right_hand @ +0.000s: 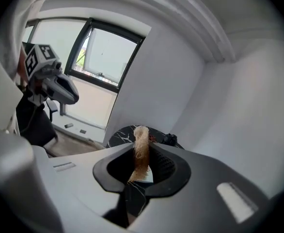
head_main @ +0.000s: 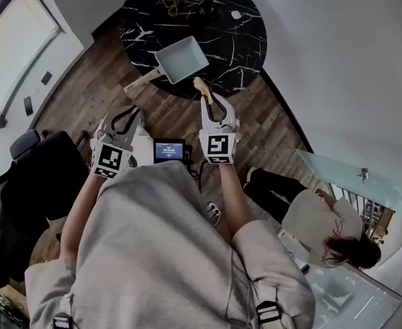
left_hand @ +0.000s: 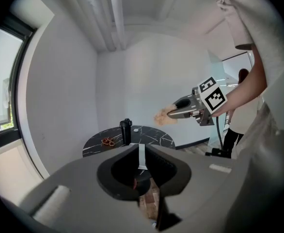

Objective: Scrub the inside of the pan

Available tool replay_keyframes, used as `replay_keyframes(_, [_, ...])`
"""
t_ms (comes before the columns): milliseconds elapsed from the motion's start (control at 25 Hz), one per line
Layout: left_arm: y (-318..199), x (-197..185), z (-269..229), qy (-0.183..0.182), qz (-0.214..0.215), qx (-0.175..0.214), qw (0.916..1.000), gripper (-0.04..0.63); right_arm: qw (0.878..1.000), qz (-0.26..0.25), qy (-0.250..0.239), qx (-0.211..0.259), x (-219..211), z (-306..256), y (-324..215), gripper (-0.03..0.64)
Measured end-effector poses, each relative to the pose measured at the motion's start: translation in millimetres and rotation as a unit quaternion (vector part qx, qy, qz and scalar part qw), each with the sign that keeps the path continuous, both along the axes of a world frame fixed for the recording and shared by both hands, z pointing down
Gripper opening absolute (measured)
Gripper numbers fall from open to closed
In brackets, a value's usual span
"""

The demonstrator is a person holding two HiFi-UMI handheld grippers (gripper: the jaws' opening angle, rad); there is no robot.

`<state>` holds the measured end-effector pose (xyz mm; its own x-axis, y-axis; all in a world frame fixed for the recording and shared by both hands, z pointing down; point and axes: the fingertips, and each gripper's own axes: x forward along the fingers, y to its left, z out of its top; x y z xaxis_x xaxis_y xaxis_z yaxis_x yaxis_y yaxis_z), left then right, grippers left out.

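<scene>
While we stood short of the table (head_main: 242, 40), the pan (head_main: 182, 59) sat at its near edge, handle overhanging toward us, likely for steadying | left gripper (head_main: 129, 113) nearly closed, empty | right gripper (head_main: 211, 100) clamped on the fibrous scrubber (head_main: 200, 85), aimed at the pan for scrubbing.

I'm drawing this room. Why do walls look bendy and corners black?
Both gripper views are wide-angle: straight lines bow, like the window frame in the right gripper view, and black corners ring the round picture; the head view bends the room's edges too, and its window glares white.
</scene>
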<state>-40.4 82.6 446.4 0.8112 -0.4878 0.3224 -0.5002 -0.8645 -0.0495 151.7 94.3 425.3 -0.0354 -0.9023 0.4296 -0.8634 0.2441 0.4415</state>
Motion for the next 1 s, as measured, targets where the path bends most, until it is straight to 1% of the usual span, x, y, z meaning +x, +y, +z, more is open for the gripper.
replay_keyframes(80, [-13.3, 8.7, 8.4, -0.017, 0.007, -0.007, 0.9998, 0.031, 0.999, -0.017, 0.041, -0.011, 18.4, 16.7, -23.9, 0.080])
replay_keyframes(160, [-25.9, 14.6, 20.0, -0.039, 0.013, -0.015, 0.9990, 0.032, 0.994, -0.047, 0.094, -0.024, 32.4, 38.2, -48.6, 0.078])
replay_keyframes(200, [-30.9, 16.5, 27.3, -0.052, 0.015, -0.020, 0.9983, 0.032, 0.990, -0.067, 0.124, -0.031, 37.8, 49.9, -59.8, 0.078])
replay_keyframes(280, [-40.7, 20.8, 39.9, -0.077, 0.018, -0.027, 0.9965, 0.034, 0.976, -0.108, 0.183, -0.047, 48.6, 73.8, -79.9, 0.078])
replay_keyframes(360, [-52.0, 27.2, 47.4, -0.092, 0.019, -0.031, 0.9951, 0.043, 0.958, -0.147, 0.236, -0.063, 59.6, 95.7, -98.1, 0.077])
replay_keyframes(400, [-55.5, 29.4, 53.1, -0.101, 0.021, -0.035, 0.9940, 0.043, 0.948, -0.166, 0.263, -0.072, 63.4, 107.2, -104.7, 0.077])
replay_keyframes(520, [-61.2, 32.7, 80.8, -0.133, 0.032, -0.051, 0.9892, 0.087, 0.907, -0.224, 0.343, -0.099, 71.6, 144.5, -118.9, 0.077])
replay_keyframes(600, [-63.6, 35.8, 96.7, -0.149, 0.037, -0.059, 0.9864, 0.106, 0.880, -0.260, 0.378, -0.119, 74.4, 169.6, -123.1, 0.077])
replay_keyframes(680, [-65.1, 39.3, 113.7, -0.165, 0.042, -0.067, 0.9831, 0.108, 0.856, -0.293, 0.403, -0.138, 78.1, 191.1, -125.3, 0.077])
replay_keyframes(760, [-67.3, 41.8, 135.3, -0.183, 0.047, -0.085, 0.9783, 0.120, 0.833, -0.314, 0.429, -0.151, 86.7, 205.7, -134.3, 0.077])
replay_keyframes(800, [-68.7, 41.9, 147.2, -0.194, 0.049, -0.096, 0.9751, 0.128, 0.825, -0.320, 0.439, -0.158, 91.5, 211.9, -140.9, 0.077])
replay_keyframes(880, [-71.0, 40.2, 168.7, -0.219, 0.055, -0.108, 0.9681, 0.141, 0.814, -0.325, 0.451, -0.170, 99.3, 221.9, -153.0, 0.077])
replay_keyframes(1000, [-76.2, 37.7, 186.5, -0.248, 0.061, -0.105, 0.9611, 0.175, 0.799, -0.330, 0.475, -0.165, 104.1, 225.5, -168.8, 0.077])
